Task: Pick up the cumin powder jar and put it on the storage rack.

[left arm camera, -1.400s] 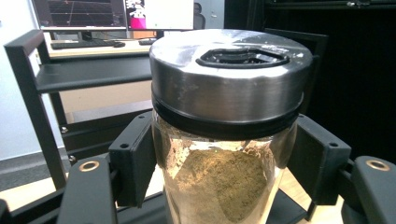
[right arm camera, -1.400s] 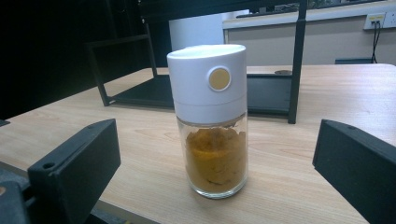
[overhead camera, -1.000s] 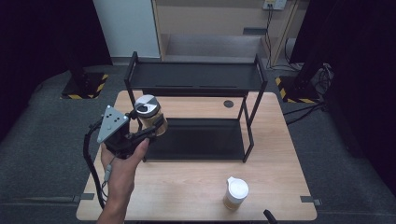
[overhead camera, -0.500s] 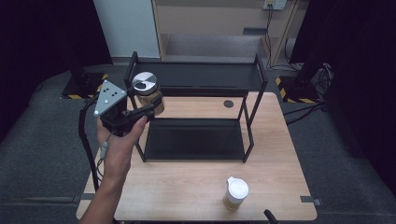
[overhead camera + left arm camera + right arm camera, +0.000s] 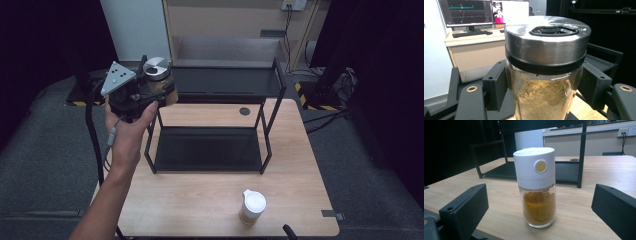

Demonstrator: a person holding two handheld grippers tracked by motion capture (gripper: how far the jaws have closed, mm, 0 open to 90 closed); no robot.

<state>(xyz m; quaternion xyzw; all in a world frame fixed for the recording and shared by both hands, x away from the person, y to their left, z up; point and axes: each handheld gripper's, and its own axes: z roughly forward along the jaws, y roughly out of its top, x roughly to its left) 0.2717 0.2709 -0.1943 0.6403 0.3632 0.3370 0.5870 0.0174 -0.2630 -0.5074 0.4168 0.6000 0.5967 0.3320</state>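
While clamped upright in the left gripper, steel-lidded spice jar hangs at far-left shelf corner; right gripper's jaws wide apart, white-capped jar between.

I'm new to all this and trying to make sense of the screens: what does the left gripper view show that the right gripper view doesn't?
Left gripper view alone: a metal-lidded jar of tan powder clamped between the left gripper's black jaws, with monitors on a desk behind.

Right gripper view alone: a white-capped jar of orange powder standing on the wooden table, with the right gripper's jaws wide apart on either side, not touching it.

Both: parts of the black shelf rack.
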